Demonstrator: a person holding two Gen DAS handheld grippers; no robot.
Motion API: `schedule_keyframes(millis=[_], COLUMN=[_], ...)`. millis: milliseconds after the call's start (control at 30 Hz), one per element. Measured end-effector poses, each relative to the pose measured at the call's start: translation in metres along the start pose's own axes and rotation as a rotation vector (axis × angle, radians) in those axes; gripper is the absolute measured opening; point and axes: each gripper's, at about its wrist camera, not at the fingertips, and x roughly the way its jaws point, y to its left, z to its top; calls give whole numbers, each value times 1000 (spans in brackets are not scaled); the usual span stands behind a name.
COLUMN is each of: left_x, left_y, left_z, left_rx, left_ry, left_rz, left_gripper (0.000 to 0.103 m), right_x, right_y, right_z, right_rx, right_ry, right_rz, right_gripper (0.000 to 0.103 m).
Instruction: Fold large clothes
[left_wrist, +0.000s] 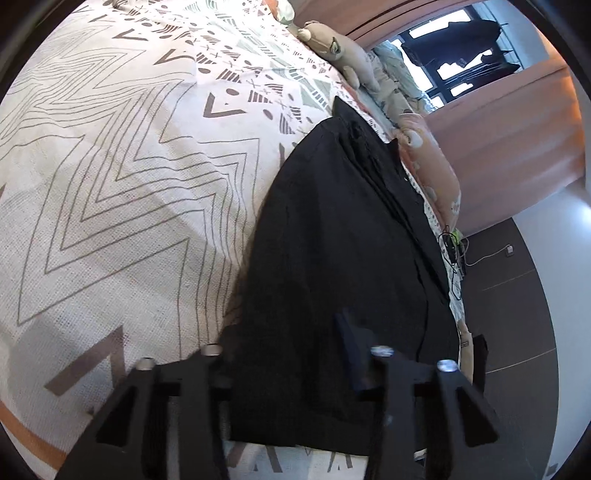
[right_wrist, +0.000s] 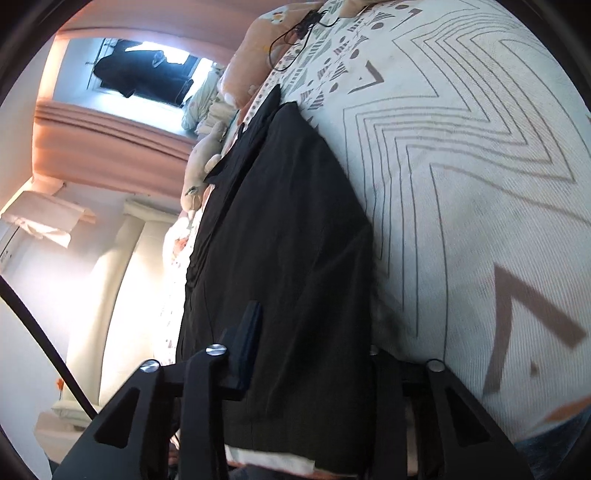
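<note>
Mid-fold: long black garment (left_wrist: 332, 240) flat on patterned bed (left_wrist: 110, 184). Left gripper (left_wrist: 291, 354) and right gripper (right_wrist: 314, 350) fingers wide astride near hem. Next: pinch, fold far.

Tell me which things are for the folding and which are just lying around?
For the folding:
black garment
left gripper
right gripper
bed cover it lies on

Just lying around:
stuffed toy
orange pillow
tangled cables
curtain
</note>
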Motion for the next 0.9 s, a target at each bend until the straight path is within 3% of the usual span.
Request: schedule_keyframes(millis=[67,200,600,900], left_x=[-3,-15,-76,-160], left_y=[2,1,-29,-50], left_z=[0,-3,-4,-27], left_rx=[-7,2,12,23], left_ry=[-11,-49,-113,-213], left_rz=[26,12,-160,-326], left_gripper=[17,9,6,6], right_x=[-2,-13,-78,-161], right_y=[-1,8,48,79], right_z=[-3,-10,-25,-52], right_rx=[7,-16,-60,-134], right_ry=[-5,-17,-100,-159], right_rz=[-28,-33,81,187], right_gripper=[3,0,0,0])
